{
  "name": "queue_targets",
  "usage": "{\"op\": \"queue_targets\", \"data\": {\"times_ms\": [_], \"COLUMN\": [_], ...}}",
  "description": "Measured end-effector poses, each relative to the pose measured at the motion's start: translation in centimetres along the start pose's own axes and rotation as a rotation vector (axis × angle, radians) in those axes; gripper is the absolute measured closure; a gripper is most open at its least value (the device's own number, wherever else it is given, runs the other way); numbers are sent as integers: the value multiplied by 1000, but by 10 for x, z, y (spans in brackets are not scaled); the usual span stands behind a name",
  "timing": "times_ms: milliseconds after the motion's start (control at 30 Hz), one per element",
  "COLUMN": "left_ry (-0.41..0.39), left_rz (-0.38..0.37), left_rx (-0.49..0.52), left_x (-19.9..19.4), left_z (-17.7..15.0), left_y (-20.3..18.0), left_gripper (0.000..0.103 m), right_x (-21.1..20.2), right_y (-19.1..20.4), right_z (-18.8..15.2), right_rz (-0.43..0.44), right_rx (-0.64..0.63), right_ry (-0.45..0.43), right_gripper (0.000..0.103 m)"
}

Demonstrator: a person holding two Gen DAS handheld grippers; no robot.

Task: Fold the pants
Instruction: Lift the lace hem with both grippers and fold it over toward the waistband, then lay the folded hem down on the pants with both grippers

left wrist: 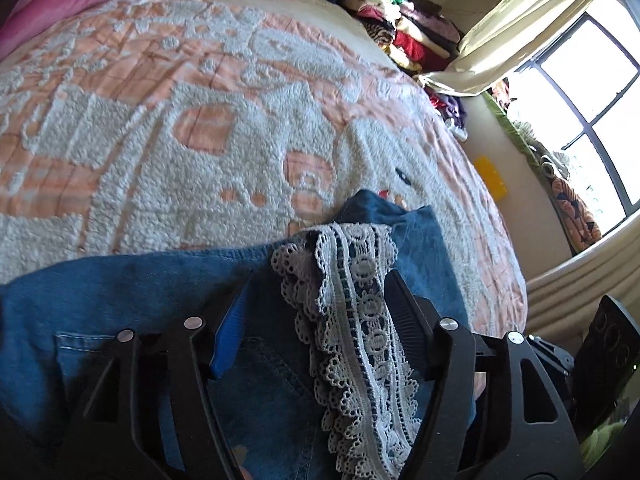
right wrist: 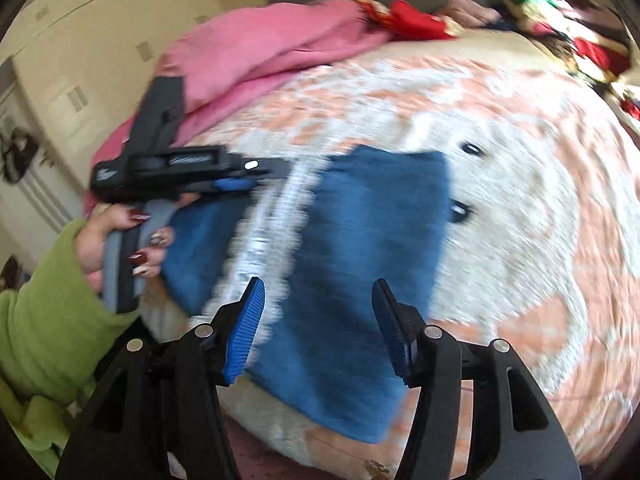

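Blue denim pants (left wrist: 132, 292) with a white lace trim (left wrist: 352, 320) lie folded on the bed. In the left wrist view my left gripper (left wrist: 320, 292) is open, its jaws wide apart over the lace and denim. In the blurred right wrist view the folded pants (right wrist: 360, 280) form a blue rectangle on the bedspread, with the lace strip (right wrist: 272, 232) running across them. My right gripper (right wrist: 318, 300) is open and empty just above the pants' near part. The left gripper (right wrist: 224, 176) shows there at the pants' left end, held by a hand (right wrist: 120, 240) in a green sleeve.
The bed has a peach and white textured bedspread (left wrist: 200, 120). A pink blanket (right wrist: 260, 48) lies at its head. Stacks of folded clothes (left wrist: 400, 20) stand along the far right edge. A curtain (left wrist: 520, 32) and window (left wrist: 580, 120) are beyond the bed.
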State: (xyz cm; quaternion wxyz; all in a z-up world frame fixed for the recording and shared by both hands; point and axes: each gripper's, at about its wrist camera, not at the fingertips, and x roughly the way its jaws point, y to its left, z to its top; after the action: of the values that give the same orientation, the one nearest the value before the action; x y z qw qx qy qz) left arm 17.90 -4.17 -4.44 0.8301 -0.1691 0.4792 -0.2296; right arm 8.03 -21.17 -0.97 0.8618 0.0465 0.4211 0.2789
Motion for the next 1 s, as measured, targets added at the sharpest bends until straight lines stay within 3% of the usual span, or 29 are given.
{"op": "queue_targets", "data": {"times_ms": [33, 67, 133, 233, 400, 600, 767, 833, 933, 1000], "left_ry": [5, 10, 6, -17, -104, -23, -24, -39, -79, -92], "left_rz": [10, 10, 30, 29, 40, 165, 182, 183, 215, 219], "left_rx": [5, 11, 24, 36, 149, 157, 150, 151, 164, 174], "left_x": [3, 5, 7, 1, -19, 10, 2, -7, -25, -34], "left_z": [-1, -2, -2, 4, 19, 10, 2, 0, -4, -7], "left_y": [-2, -4, -10, -21, -49, -32, -24, -24, -25, -27], "left_gripper": [54, 77, 91, 94, 94, 88, 69, 63, 43, 40], "right_x": [0, 2, 9, 20, 14, 27, 33, 30, 20, 14], "right_y": [-4, -7, -13, -11, -7, -2, -3, -3, -7, -8], "right_z": [-2, -5, -8, -10, -13, -15, -17, -16, -15, -13], "right_rz": [-9, -17, -31, -42, -50, -86, -102, -99, -106, -110], "right_rx": [10, 19, 38, 48, 31, 4, 1, 4, 14, 17], "right_ry": [5, 14, 36, 68, 48, 81, 98, 84, 59, 46], "right_gripper": [47, 45, 42, 42, 42, 40, 40, 35, 34, 34]}}
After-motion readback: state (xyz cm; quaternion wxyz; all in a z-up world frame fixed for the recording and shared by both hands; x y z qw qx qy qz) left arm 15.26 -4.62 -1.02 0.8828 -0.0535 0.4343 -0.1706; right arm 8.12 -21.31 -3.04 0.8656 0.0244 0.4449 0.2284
